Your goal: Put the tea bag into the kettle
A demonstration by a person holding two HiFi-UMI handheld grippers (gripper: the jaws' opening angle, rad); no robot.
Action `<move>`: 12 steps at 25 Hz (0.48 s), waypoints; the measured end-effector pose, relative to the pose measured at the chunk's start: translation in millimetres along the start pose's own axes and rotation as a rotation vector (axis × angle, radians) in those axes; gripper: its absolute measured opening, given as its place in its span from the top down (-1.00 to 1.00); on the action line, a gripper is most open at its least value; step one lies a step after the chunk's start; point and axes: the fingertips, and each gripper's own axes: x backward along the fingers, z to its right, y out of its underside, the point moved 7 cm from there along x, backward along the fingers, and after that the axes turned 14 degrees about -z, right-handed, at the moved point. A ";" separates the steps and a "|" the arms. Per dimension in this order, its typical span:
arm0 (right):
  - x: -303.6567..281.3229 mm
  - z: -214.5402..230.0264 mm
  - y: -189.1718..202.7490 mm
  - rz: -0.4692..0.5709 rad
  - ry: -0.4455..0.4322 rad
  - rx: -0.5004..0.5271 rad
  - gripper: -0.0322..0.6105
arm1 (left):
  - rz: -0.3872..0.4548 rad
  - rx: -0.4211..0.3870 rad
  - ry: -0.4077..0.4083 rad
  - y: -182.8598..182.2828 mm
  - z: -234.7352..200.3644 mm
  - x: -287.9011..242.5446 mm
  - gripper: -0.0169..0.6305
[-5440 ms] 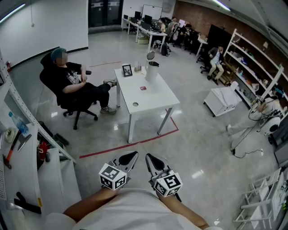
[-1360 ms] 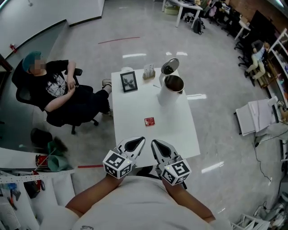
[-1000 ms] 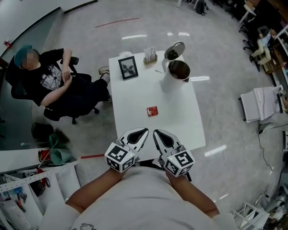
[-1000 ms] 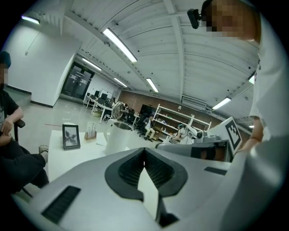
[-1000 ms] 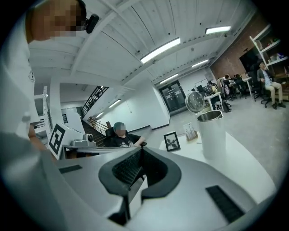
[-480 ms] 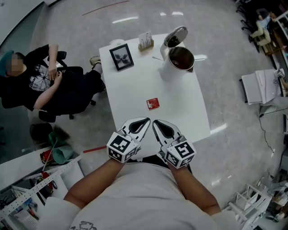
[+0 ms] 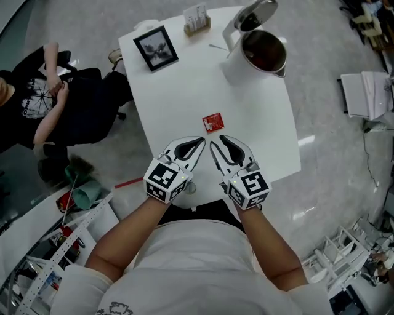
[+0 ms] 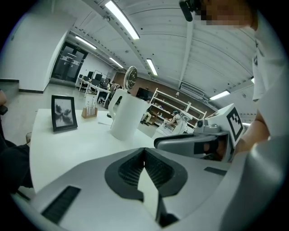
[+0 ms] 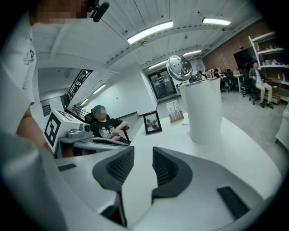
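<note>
Just ahead of both grippers' tips, on the white table (image 7: 184,92), the red tea bag (image 7: 213,122) lies flat, in line with the gap between the two tools and touching neither. The left gripper (image 7: 198,143) and the right gripper (image 7: 217,141) are held side by side over the table's near edge. Their tips angle in toward each other and are close together.

The left gripper's own view shows its jaws closed tip to tip. The ribbed pads meet, and nothing is caught between them.

The right gripper's jaws have just been opening and stand partly apart. Only bare table top shows through the narrow gap, so this gripper holds nothing either.

Well beyond the right gripper and off to its right, the white kettle (image 7: 261,55) stands upright near the table's far right side. Its lid (image 7: 258,13) is tipped back open and the inside looks dark. What is in it cannot be made out.

Ahead of the left gripper and to its left, a black picture frame (image 7: 156,48) stands propped near the far left corner. Between the frame and the kettle, at the far edge straight ahead of the grippers, sits a small holder (image 7: 197,18) with white packets in it.

Off the table, to the left of the left gripper, a seated person (image 7: 55,104) in a black shirt sits on an office chair with hands drawn up at the chest.
</note>
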 end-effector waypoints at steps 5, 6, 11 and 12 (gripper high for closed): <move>-39.7 24.8 13.6 -0.070 0.010 0.022 0.35 | -0.029 0.042 0.002 16.9 -30.8 -20.8 0.91; -45.8 28.2 17.8 -0.088 0.017 0.030 0.33 | -0.038 0.058 0.001 22.6 -36.4 -23.5 0.91; -75.3 41.4 32.1 -0.177 0.069 0.112 0.23 | -0.073 0.105 0.007 42.3 -58.5 -40.8 0.91; -80.4 43.0 34.6 -0.196 0.083 0.130 0.21 | -0.075 0.108 0.012 44.7 -59.7 -43.7 0.91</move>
